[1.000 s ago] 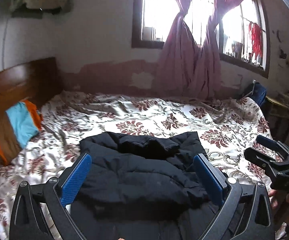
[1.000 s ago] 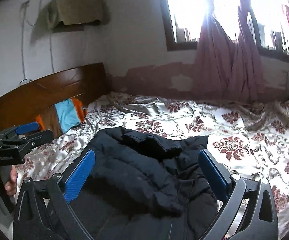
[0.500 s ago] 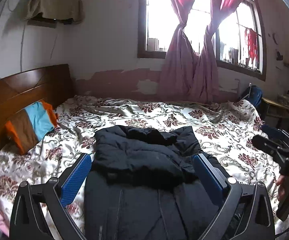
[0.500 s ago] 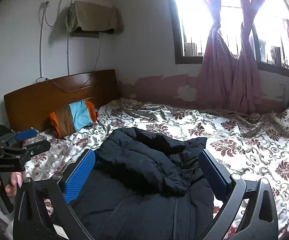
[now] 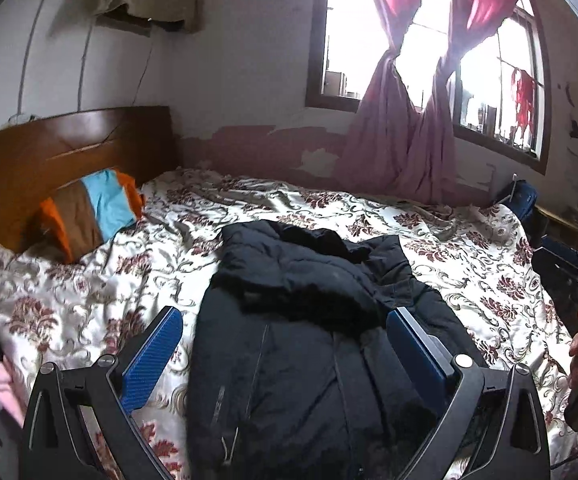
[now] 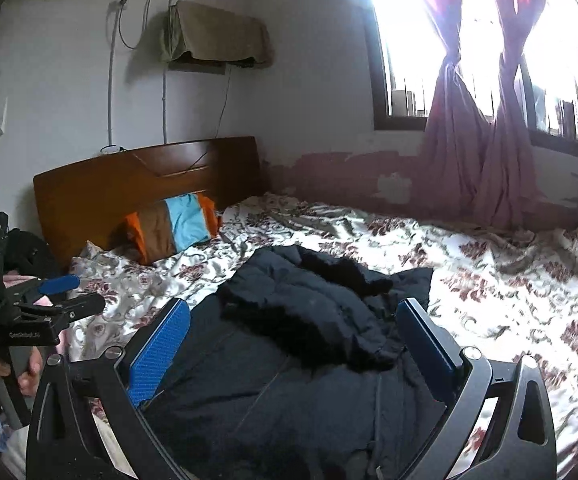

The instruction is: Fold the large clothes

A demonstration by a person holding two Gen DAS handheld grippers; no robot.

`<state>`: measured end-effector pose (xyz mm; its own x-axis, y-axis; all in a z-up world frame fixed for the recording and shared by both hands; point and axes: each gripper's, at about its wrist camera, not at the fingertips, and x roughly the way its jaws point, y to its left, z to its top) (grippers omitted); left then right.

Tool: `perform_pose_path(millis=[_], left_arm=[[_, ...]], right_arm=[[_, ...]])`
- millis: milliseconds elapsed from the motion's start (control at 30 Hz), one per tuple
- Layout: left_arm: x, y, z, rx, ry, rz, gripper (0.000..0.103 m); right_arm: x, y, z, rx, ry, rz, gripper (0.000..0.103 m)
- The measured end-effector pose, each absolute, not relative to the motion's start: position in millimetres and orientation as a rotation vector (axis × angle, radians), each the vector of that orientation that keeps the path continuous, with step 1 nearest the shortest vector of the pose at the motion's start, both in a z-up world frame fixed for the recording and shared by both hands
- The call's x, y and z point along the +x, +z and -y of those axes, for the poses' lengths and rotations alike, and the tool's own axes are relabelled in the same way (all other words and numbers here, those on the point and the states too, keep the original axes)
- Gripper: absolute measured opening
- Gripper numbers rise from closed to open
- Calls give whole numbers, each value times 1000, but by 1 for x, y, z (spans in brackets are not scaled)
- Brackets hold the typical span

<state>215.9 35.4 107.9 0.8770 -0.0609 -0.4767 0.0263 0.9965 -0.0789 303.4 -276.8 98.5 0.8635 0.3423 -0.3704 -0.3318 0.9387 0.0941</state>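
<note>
A bed [image 5: 469,248] with a flowered cover fills the room, a striped pillow [image 5: 93,212] against the wooden headboard [image 6: 149,176]. In the middle lies the dark jacket [image 5: 313,340], its top part folded down over the body. The left gripper [image 5: 285,344] and the right gripper [image 6: 293,336] both hover above it, jaws spread wide, holding nothing.

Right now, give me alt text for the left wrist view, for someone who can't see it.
A dark jacket lies partly folded on a floral bedspread, seen between the open blue fingers of the left tool, which holds nothing. Behind are a striped pillow, a wooden headboard and a window with pink curtains.
</note>
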Motion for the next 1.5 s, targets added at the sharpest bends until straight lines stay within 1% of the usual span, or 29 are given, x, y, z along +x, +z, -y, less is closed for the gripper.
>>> perform_pose_path(millis=[167, 400, 600, 733, 933, 1233, 1367, 1500], left_arm=[[206, 86, -44, -81, -38, -540, 102], [194, 37, -43, 11, -101, -614, 102], [190, -12, -32, 123, -178, -729, 102], [187, -40, -20, 202, -255, -828, 102], [192, -77, -3, 365, -289, -975, 102], [198, -117, 4, 449, -242, -1106, 102], [196, -129, 5, 506, -181, -1112, 102], [190, -136, 5, 545, -114, -1079, 102]], right_arm=[[297, 61, 280, 19, 339, -461, 101], [290, 7, 302, -33, 285, -576, 101], [277, -37, 316, -170, 261, -683, 101], [267, -64, 321, -311, 219, -743, 101], [260, -89, 323, -422, 178, -797, 101], [250, -111, 312, -601, 115, -774, 101], [251, -124, 299, -750, 69, -726, 101], [253, -131, 288, -821, 58, -644, 101]])
